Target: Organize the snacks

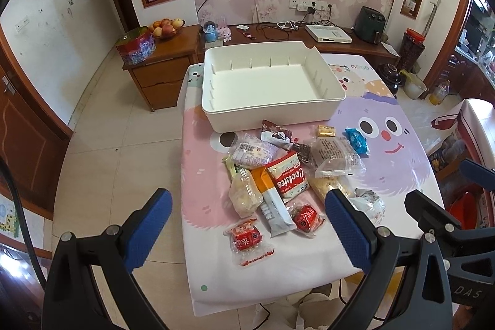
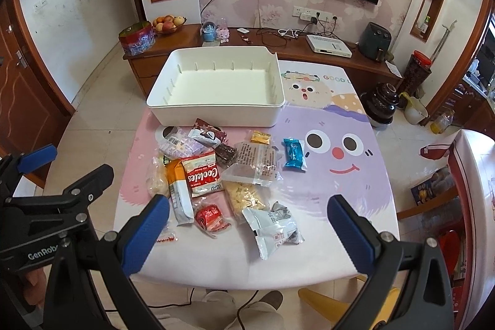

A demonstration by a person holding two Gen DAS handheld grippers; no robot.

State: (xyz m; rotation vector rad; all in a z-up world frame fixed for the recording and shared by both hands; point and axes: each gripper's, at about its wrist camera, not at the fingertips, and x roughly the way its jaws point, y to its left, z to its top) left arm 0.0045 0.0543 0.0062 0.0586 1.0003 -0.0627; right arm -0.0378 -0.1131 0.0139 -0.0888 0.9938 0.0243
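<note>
Right wrist: snack pile (image 2: 222, 175) on table just ahead of released, empty right hand-held gripper (image 2: 244, 221).

Both views are bright and evenly lit by daylight, which seems to enter from the right of the frame, where the doorway area is washed out. The tablecloth (image 2: 355, 206) shows soft glare along its lower edge, and the snack wrappers (image 1: 297, 175) carry small highlights. Shadows are faint and short. The white bin (image 1: 266, 82) is near overexposure, its floor losing detail. Fisheye distortion bends walls and door frames strongly toward the edges, and black vignetting fills the corners. The centre is sharp; the near pads (image 2: 145, 237) look slightly soft.
</note>
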